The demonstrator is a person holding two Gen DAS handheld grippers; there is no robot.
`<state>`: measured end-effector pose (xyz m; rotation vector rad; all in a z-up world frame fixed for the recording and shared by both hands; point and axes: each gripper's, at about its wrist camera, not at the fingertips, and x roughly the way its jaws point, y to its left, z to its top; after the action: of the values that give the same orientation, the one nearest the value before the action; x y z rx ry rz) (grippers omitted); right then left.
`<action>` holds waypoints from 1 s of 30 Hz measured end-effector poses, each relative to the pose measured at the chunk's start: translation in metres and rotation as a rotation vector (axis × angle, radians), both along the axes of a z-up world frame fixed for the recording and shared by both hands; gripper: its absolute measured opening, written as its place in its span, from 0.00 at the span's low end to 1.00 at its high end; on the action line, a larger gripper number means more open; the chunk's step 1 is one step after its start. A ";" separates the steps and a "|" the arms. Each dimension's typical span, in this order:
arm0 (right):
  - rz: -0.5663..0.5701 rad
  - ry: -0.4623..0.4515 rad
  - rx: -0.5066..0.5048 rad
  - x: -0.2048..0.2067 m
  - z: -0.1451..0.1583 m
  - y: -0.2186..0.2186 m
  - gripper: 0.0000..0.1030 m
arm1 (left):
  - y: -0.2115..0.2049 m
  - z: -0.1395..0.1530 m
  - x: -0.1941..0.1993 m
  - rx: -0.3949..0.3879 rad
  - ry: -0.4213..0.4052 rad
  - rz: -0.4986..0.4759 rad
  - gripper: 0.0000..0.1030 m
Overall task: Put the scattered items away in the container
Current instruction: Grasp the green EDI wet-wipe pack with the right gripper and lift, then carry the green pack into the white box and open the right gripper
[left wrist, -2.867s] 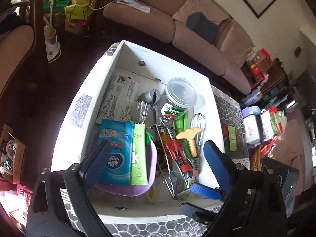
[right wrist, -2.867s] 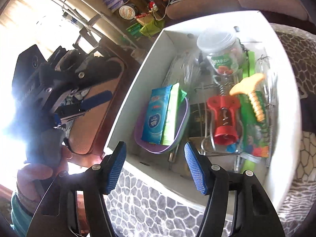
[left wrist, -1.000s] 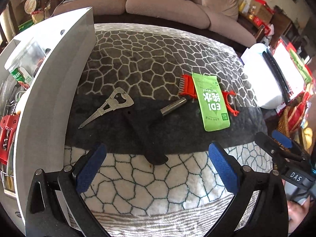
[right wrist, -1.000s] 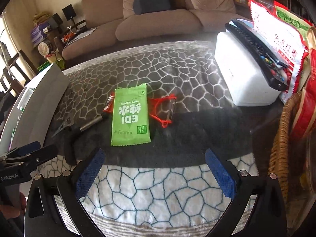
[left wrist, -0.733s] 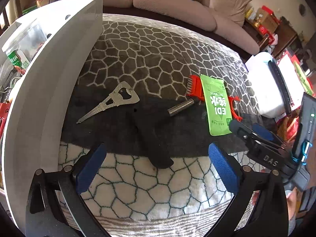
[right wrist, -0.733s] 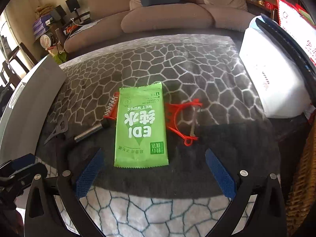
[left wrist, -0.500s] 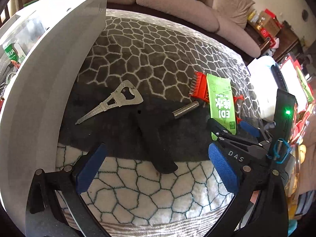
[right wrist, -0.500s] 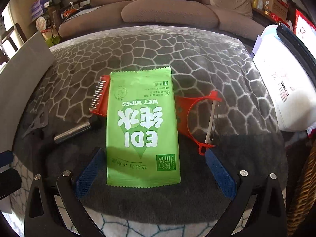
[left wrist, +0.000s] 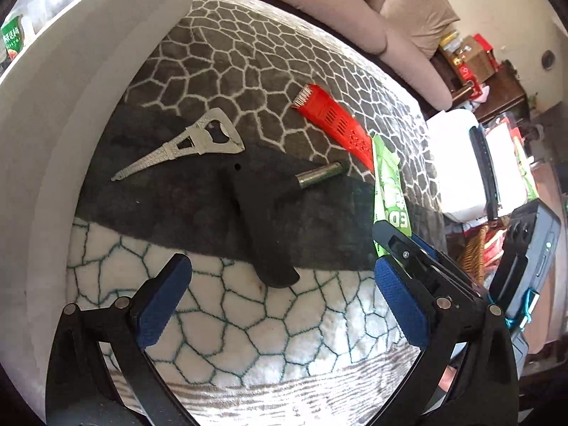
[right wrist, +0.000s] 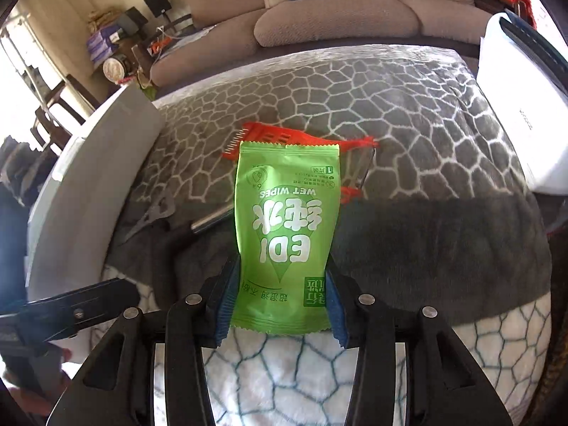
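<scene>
Beside the white container (right wrist: 88, 184), right hand-held gripper (right wrist: 280, 294) pinching wet wipes packet (right wrist: 287, 220), left hand-held gripper (left wrist: 280, 298) spread, red comb (left wrist: 333, 124) behind.

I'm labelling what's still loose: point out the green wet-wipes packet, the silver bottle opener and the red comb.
Green wet-wipes packet (right wrist: 287, 227), right wrist view, printed front.
Silver bottle opener (left wrist: 198, 143), left wrist view, wide head.
Red comb (left wrist: 332, 120), left wrist view, slotted body.

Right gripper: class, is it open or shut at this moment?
Shut. The right gripper has both blue pads pressed against the side edges of the green wet wipes packet, gripping its lower end.
</scene>
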<state>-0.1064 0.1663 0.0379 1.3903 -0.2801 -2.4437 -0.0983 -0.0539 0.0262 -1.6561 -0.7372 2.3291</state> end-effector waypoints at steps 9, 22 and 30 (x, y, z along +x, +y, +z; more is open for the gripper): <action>0.177 0.105 -0.009 0.085 0.066 -0.039 0.44 | 0.002 0.027 0.010 0.158 -0.003 -0.028 1.00; 0.368 0.158 -0.040 0.125 0.121 -0.140 0.48 | -0.074 0.105 0.059 0.353 0.140 -0.035 0.16; 0.480 0.178 -0.034 0.110 0.146 -0.253 0.70 | -0.194 0.139 0.073 0.279 0.192 0.075 0.08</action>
<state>0.0035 -0.0864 0.1837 1.0643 0.0522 -2.1274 -0.0249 -0.2482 0.1650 -1.2889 -1.0414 2.2676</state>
